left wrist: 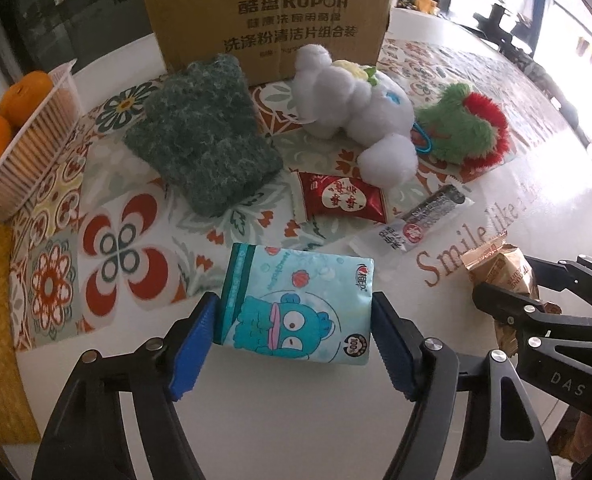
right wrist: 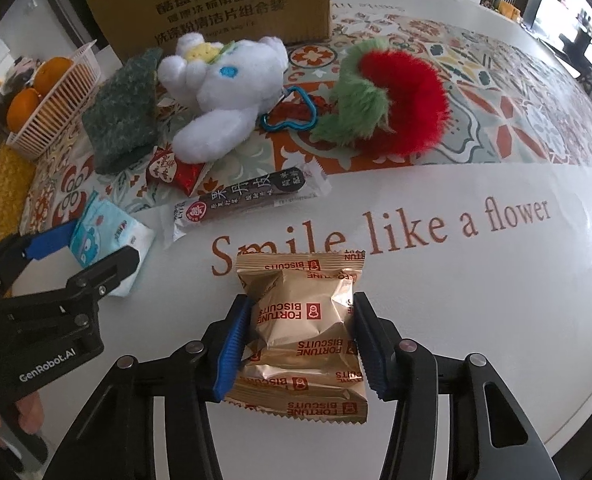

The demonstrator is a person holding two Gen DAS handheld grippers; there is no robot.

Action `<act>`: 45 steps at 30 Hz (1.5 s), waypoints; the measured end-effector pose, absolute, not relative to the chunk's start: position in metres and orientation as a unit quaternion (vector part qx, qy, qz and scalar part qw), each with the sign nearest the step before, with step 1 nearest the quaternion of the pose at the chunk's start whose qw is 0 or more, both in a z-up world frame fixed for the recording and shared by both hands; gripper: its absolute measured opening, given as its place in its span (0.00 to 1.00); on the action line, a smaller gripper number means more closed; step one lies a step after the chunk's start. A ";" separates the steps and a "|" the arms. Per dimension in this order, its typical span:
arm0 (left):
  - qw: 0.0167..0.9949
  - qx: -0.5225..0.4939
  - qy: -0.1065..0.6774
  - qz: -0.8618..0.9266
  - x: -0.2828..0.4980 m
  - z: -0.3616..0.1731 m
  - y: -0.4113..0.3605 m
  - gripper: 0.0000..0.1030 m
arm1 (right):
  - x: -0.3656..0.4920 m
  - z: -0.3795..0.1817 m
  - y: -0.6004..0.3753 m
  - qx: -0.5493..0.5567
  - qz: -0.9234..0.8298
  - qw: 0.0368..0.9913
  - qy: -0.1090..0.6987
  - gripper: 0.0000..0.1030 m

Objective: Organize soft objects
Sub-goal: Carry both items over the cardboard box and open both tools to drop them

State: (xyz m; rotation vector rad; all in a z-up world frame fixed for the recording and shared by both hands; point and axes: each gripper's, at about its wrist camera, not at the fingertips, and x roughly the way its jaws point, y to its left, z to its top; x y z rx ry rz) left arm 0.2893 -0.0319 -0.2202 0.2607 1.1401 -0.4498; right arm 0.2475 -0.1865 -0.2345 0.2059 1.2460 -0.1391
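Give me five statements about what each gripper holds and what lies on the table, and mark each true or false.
1. The left gripper clamps a blue tissue pack. True.
2. The right gripper is empty. False: it clamps a gold biscuit packet.
3. The white plush toy lies in front of the cardboard box. True.
4. The oranges lie loose on the tablecloth. False: they sit in a white basket.
5. The red snack packet lies inside the box. False: it lies on the table.
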 end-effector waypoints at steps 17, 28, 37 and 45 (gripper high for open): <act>0.859 0.065 0.488 -0.143 0.279 -0.142 -0.037 0.71 | 0.253 -0.174 -0.200 0.067 0.007 0.850 0.522 0.50; 0.896 0.042 0.424 -0.128 0.300 -0.084 -0.045 0.70 | 0.279 -0.116 -0.210 0.064 0.036 0.890 0.449 0.50; 0.919 0.050 0.372 -0.124 0.325 -0.040 -0.051 0.70 | 0.306 -0.075 -0.216 0.064 0.050 0.913 0.400 0.50; 0.930 0.056 0.341 -0.126 0.352 -0.013 -0.054 0.70 | 0.338 -0.045 -0.222 0.065 0.062 0.927 0.365 0.50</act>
